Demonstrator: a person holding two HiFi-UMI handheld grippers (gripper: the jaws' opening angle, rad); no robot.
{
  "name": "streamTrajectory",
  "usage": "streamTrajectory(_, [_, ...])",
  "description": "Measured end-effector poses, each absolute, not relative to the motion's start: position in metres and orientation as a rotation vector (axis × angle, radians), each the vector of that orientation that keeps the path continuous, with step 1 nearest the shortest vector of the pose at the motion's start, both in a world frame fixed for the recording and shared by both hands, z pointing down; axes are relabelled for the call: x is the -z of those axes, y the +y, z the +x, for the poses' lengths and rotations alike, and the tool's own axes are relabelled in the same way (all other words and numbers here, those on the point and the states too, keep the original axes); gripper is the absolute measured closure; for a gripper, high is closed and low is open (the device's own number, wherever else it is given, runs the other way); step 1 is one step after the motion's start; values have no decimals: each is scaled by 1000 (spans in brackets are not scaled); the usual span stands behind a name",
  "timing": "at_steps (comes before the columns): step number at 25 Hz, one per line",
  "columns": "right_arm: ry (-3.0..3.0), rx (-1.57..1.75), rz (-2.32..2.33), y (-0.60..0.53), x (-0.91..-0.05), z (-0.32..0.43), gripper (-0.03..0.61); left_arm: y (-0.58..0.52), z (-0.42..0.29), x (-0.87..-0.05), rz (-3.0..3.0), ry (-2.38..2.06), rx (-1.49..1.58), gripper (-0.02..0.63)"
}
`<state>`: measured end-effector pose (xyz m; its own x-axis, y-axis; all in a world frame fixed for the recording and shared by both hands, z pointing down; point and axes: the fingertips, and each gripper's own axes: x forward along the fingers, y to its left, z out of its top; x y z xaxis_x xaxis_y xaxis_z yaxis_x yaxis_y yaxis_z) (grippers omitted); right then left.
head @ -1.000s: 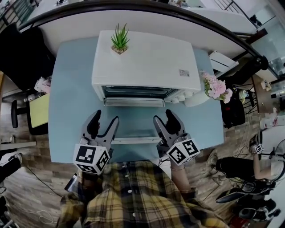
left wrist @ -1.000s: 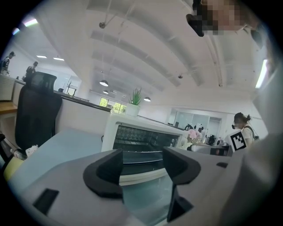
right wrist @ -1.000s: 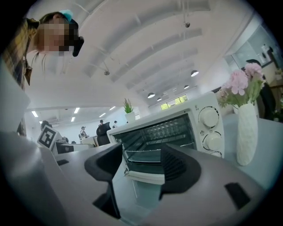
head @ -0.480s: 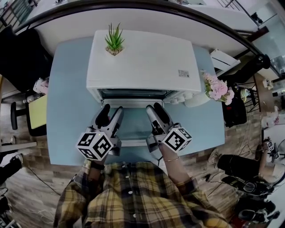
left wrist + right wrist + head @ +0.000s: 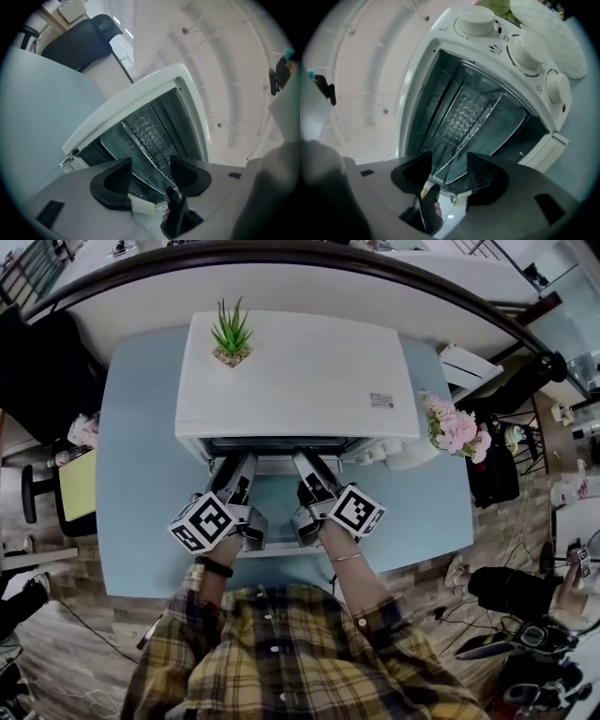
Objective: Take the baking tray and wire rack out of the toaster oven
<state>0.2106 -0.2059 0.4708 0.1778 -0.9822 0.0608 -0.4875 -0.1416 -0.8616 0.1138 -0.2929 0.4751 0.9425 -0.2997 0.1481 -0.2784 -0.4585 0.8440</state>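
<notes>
Task status: early stage, with nothing extracted yet. The toaster oven is standing on the blue table with its door lying open toward the person, so access is already in place. The wire rack and the baking tray just beneath it are both sitting inside the cavity, so 2 removals are remaining. Left gripper: it is pointing into the left half of the oven mouth, rolled onto its side. Its 2 jaws are standing well apart and have just been closing a little. The front edge of the wire rack is running through the gap between them. Neither pad is pressing on the wire in its own view, so it is gripping nothing. Right gripper: it is pointing into the right half of the oven mouth, rolled the opposite way. Its 2 jaws are likewise standing wide and have just been closing a little. The rack's front edge and near corner are lying between them, with no pad clamped on and nothing held. Judgement: both grippers appear to be lining up on the rack's front edge for a 2-handed pull, with the tray probably following after.
</notes>
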Motion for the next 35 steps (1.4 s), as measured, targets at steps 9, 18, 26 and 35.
streamTrajectory(9, [1256, 872, -1684, -218, -487, 229, 371, -304, 142, -487, 1939, -362, 135, 400])
streamTrajectory(18, [1193, 834, -1624, -226, -493, 245, 455, -313, 158, -492, 1898, -329, 146, 473])
streamTrajectory(26, [1175, 838, -1635, -226, -496, 243, 535, -312, 156, -492, 1922, -319, 127, 581])
streamTrajectory(35, [1147, 864, -1634, -207, -493, 222, 537, -292, 137, -491, 1889, -314, 91, 586])
